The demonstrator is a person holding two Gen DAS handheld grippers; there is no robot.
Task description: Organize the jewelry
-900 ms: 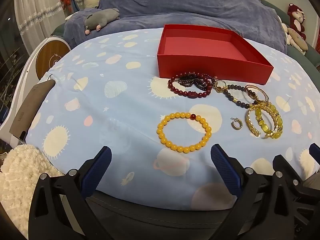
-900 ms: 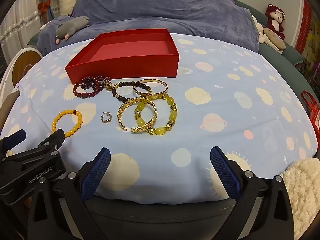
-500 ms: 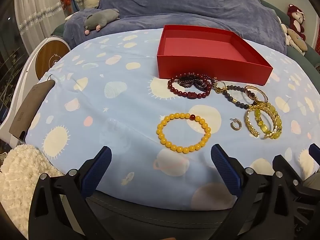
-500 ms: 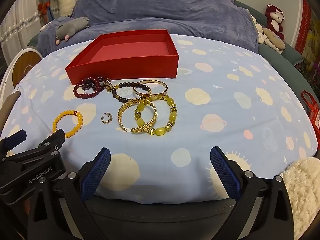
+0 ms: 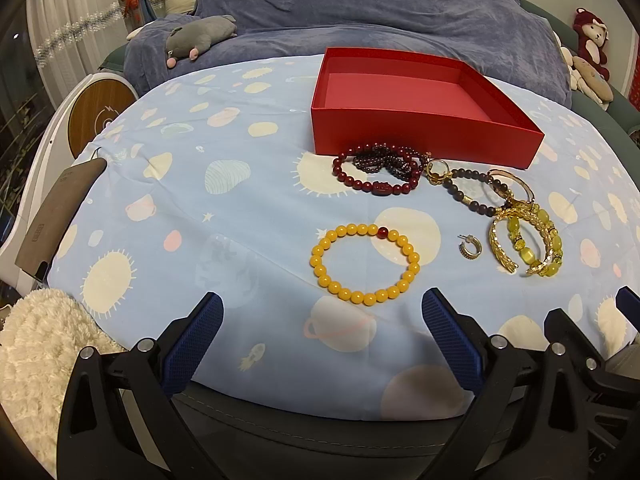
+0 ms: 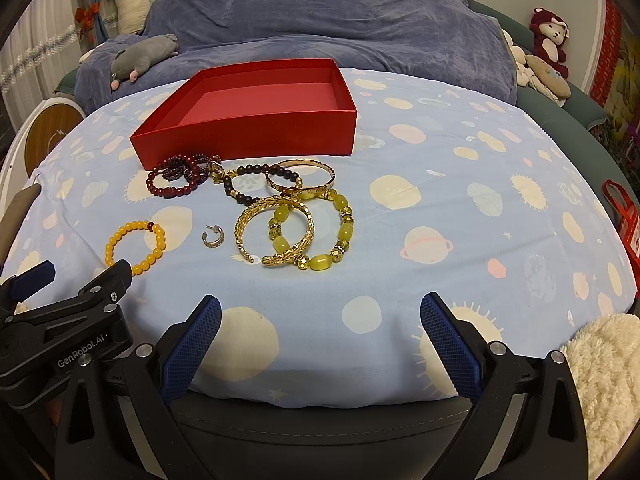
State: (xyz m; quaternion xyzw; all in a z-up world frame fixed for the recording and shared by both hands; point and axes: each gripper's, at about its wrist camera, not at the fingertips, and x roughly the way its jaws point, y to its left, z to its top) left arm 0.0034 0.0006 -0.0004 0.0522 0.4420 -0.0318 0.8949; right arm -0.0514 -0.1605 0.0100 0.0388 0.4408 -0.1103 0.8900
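Note:
An empty red box (image 5: 420, 92) (image 6: 256, 100) stands on a blue patterned cloth. In front of it lie a dark red bead bracelet (image 5: 378, 172) (image 6: 176, 178), a dark bead bracelet (image 5: 466, 192) (image 6: 244, 184), a gold bangle (image 6: 300, 180), a gold cuff (image 5: 502, 248) (image 6: 276, 236) and a yellow-green bead bracelet (image 5: 548, 248) (image 6: 340, 232). A small hoop earring (image 5: 470, 248) (image 6: 213, 237) and an orange bead bracelet (image 5: 364, 262) (image 6: 134, 244) lie nearer. My left gripper (image 5: 322, 340) is open just short of the orange bracelet. My right gripper (image 6: 320, 338) is open, short of the gold pieces.
The cloth (image 6: 440, 200) covers a round surface with a dark front edge. A blue blanket (image 6: 340, 12) and plush toys (image 5: 200, 36) lie behind the box. A fluffy white mat (image 5: 36, 340) is at the left, a brown pad (image 5: 60, 212) at the cloth's left edge.

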